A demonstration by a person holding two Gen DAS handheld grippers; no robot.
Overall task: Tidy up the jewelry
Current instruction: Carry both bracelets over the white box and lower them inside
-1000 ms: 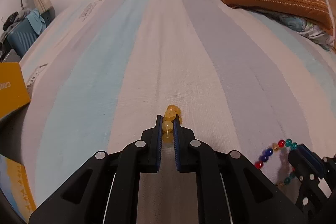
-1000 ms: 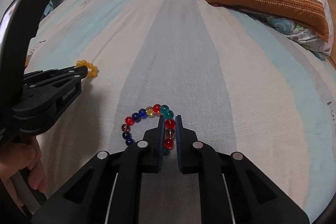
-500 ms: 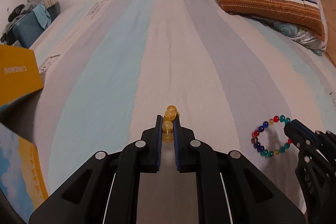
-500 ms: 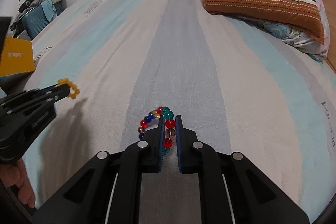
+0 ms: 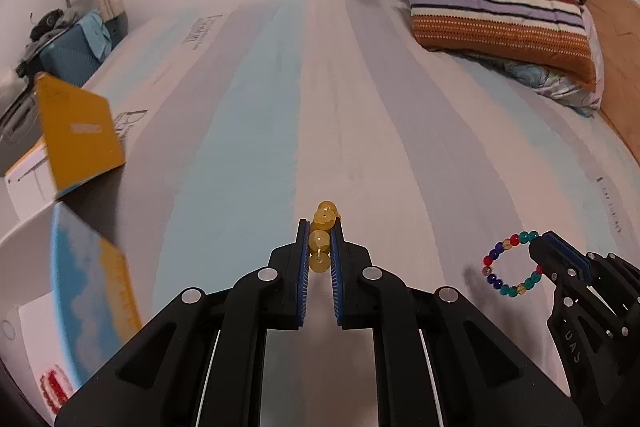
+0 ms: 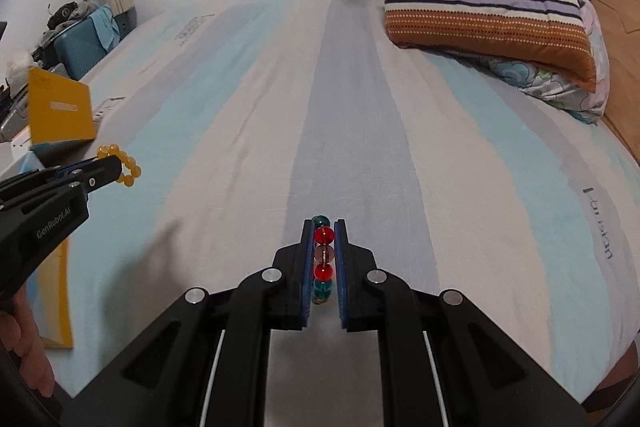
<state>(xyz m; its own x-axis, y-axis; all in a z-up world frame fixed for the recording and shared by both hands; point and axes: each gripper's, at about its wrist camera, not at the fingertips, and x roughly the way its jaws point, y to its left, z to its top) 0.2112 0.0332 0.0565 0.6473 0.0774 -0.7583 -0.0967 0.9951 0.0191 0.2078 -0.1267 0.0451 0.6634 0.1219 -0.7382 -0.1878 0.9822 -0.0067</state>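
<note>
Left wrist view: the left gripper point(image 5: 319, 247) has its fingers clamped on a yellow translucent bead bracelet point(image 5: 322, 231), and the right gripper point(image 6: 323, 255) grips a multicoloured glass bead bracelet point(image 6: 322, 259). Both have risen off the striped bed point(image 5: 360, 131) since a second ago; the open yellow box point(image 5: 76, 139) has come into view, probably the destination. Each loop points forward along its fingers.

Ahead of my left tool point(image 5: 319, 247), bare bed point(image 5: 360, 99); yellow box point(image 5: 80, 135) blocks its left, striped pillow point(image 5: 496, 7) its far right.
</note>
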